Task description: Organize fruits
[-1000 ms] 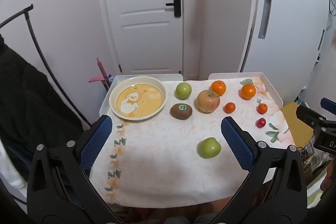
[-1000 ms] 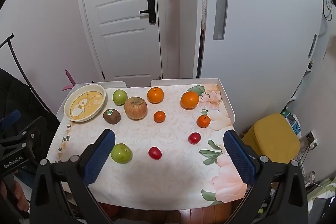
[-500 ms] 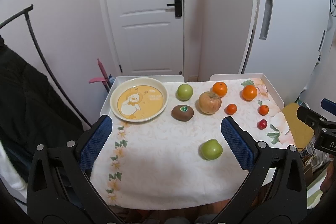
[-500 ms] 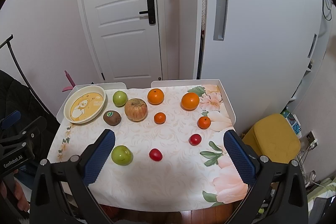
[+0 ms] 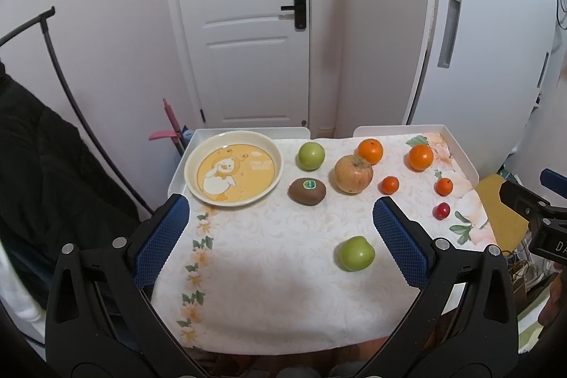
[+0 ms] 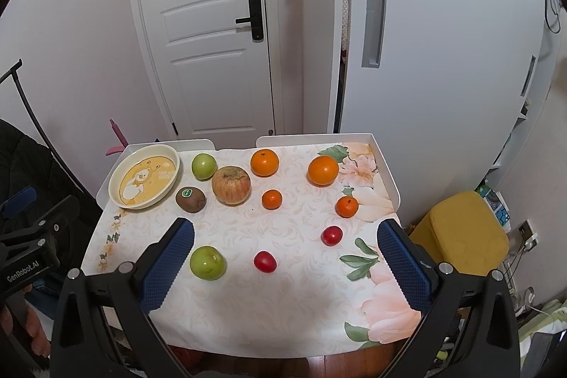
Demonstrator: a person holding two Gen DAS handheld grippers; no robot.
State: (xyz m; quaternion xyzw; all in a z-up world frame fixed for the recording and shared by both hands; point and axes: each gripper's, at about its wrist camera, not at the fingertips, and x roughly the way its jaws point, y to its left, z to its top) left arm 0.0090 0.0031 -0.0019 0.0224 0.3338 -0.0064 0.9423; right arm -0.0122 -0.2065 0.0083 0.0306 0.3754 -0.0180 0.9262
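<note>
Fruits lie scattered on the floral-cloth table (image 5: 269, 257). A cream duck plate (image 5: 234, 173) (image 6: 144, 176) sits at the back left, empty. Near it are a kiwi (image 5: 307, 191) (image 6: 190, 199), a green apple (image 5: 311, 156) (image 6: 204, 166) and a large yellow-red apple (image 5: 353, 174) (image 6: 231, 185). Another green apple (image 5: 355, 253) (image 6: 207, 262) lies near the front. Oranges (image 6: 264, 162) (image 6: 323, 170), small tangerines (image 6: 272, 199) (image 6: 347, 206) and two red fruits (image 6: 265, 261) (image 6: 332, 235) lie to the right. My left gripper (image 5: 280, 218) and right gripper (image 6: 285, 243) are open and empty above the front of the table.
A white door (image 5: 244, 34) and a white cabinet (image 6: 425, 41) stand behind the table. A yellow stool (image 6: 464, 232) is at the right. A dark coat (image 5: 42, 172) hangs at the left. The table has a raised white rim (image 6: 386, 172).
Both views have shifted very slightly; the fruits sit a little lower and to the right in the left wrist view. Nothing on the table has moved.
</note>
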